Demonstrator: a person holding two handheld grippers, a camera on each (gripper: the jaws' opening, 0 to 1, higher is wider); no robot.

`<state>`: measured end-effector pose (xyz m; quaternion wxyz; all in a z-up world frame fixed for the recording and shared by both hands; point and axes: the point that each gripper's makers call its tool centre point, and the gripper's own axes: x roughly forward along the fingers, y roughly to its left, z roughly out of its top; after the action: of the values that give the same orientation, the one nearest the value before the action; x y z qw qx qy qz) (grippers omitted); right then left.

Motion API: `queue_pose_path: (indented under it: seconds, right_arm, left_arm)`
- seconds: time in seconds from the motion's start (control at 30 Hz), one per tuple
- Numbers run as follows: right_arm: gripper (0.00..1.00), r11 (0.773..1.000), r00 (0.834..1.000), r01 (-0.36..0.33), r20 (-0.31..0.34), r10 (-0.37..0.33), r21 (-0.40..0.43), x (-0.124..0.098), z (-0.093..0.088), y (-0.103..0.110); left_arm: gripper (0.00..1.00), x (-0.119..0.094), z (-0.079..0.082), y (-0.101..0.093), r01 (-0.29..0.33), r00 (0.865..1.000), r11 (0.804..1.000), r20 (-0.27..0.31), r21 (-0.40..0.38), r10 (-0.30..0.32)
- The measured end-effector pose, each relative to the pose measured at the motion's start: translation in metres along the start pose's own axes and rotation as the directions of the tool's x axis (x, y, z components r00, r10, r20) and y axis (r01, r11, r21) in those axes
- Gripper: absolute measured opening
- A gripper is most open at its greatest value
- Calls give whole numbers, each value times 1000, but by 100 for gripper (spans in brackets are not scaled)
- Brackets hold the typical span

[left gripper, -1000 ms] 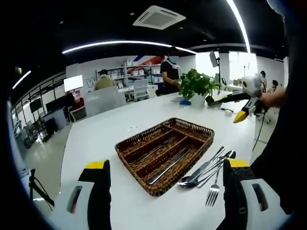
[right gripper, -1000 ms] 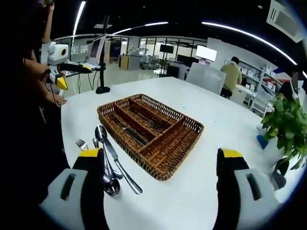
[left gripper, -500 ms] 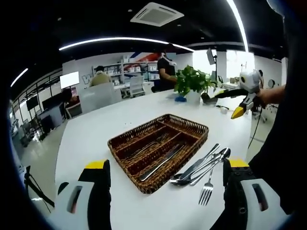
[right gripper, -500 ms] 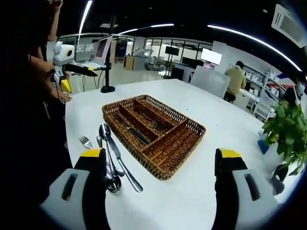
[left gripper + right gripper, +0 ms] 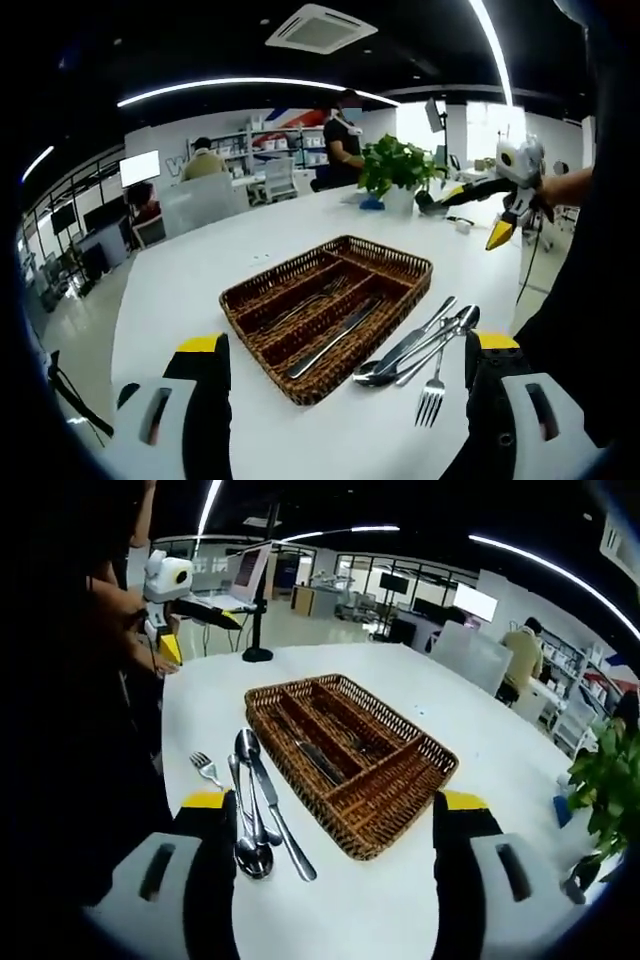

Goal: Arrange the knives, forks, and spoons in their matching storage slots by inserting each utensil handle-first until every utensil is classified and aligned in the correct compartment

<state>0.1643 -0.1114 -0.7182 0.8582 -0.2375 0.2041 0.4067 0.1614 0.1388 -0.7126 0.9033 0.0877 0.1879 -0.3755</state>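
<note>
A brown wicker tray (image 5: 262,345) with long slots lies on the white table (image 5: 190,290). One slot holds a knife (image 5: 335,338), another holds forks (image 5: 300,305). Loose beside it lie a knife (image 5: 412,338), spoons (image 5: 378,372) and a fork (image 5: 431,388). My left gripper (image 5: 347,343) hovers open and empty before the tray. In the right gripper view the tray (image 5: 400,825) sits ahead, with the loose knife (image 5: 272,815), spoons (image 5: 250,852) and fork (image 5: 207,770) to its left. My right gripper (image 5: 332,802) is open and empty above them.
A potted plant (image 5: 400,175) stands at the table's far end, also seen in the right gripper view (image 5: 605,780). The right gripper (image 5: 505,195) shows held in a hand. The left gripper (image 5: 185,595) shows at upper left. People sit and stand among shelves behind (image 5: 345,145).
Both views have shifted slightly as the hands moved; the tray now sits a bit further right in the right gripper view. Nothing on the table has moved.
</note>
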Motion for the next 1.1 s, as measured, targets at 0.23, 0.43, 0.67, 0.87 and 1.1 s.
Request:
queue_pose_path:
  seconds: [0.23, 0.43, 0.67, 0.87, 1.1]
  right_arm:
    - [70, 998, 998, -60, -18, 60, -12, 5, -4, 16]
    - [60, 992, 992, -123, -19, 122, -38, 12, -4, 27]
    - [56, 980, 982, -189, -36, 187, -59, 29, -13, 41]
    - [54, 960, 965, -257, -77, 250, -108, 39, -20, 58]
    - [45, 939, 945, -321, -101, 310, -126, 46, -26, 72]
  left_arm:
    - [99, 4, -1, -10, 29, 1000, 1000, -7, 6, -29]
    - [99, 3, 1, -9, 29, 1000, 999, -10, 12, -29]
    - [99, -4, 2, -5, 9, 1000, 1000, -10, 18, -9]
    - [99, -10, 0, -1, -11, 1000, 1000, 0, -2, 11]
    - [99, -10, -9, 0, -6, 999, 1000, -35, -12, 6]
